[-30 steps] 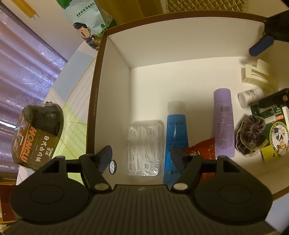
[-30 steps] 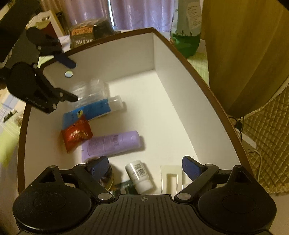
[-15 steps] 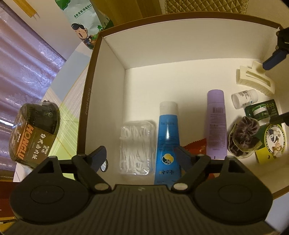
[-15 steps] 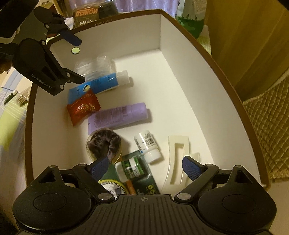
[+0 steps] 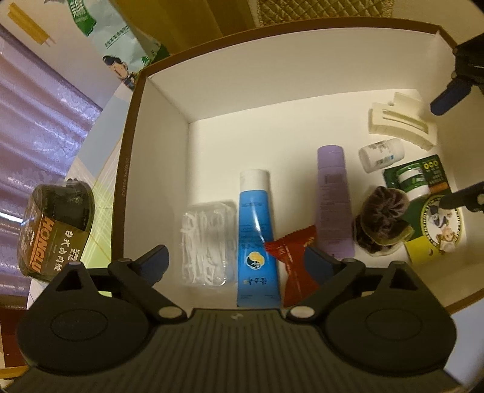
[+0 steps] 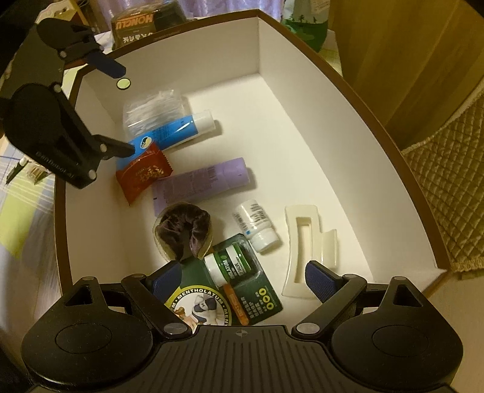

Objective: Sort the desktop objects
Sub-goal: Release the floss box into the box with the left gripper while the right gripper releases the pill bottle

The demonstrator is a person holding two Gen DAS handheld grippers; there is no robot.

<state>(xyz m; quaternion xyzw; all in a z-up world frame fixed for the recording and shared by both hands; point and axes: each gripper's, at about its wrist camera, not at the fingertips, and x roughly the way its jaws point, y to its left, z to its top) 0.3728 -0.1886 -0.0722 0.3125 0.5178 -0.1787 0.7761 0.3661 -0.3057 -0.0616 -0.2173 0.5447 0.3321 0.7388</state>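
Note:
A white box with a brown rim (image 5: 127, 169) (image 6: 348, 78) holds several items. A clear pack of floss picks (image 5: 208, 245) (image 6: 151, 108), a blue tube (image 5: 257, 238) (image 6: 178, 128), a red snack packet (image 5: 295, 263) (image 6: 143, 175) and a purple tube (image 5: 334, 199) (image 6: 199, 181) lie side by side. Past them lie a dark scrunchie (image 5: 382, 220) (image 6: 183, 229), a small white bottle (image 5: 381, 154) (image 6: 257, 225), a green Mentholatum pack (image 5: 423, 187) (image 6: 239, 272) and a cream hair claw (image 5: 399, 124) (image 6: 305, 245). My left gripper (image 5: 237, 263) (image 6: 121, 105) hangs open above the box's near end. My right gripper (image 6: 243, 279) (image 5: 450, 148) is open over the green pack.
A dark HONGLU packet (image 5: 54, 229) (image 6: 142, 25) lies outside the box on a striped cloth (image 5: 87, 181). A green-and-white snack bag (image 5: 121, 51) (image 6: 305, 27) stands beyond the box. Purple curtains (image 5: 36, 121) and a quilted cushion (image 6: 447, 187) flank the scene.
Both grippers have drawn back and risen, so more of the box floor shows. The red packet now shows between my left fingers. Both stay open and nothing was picked up.

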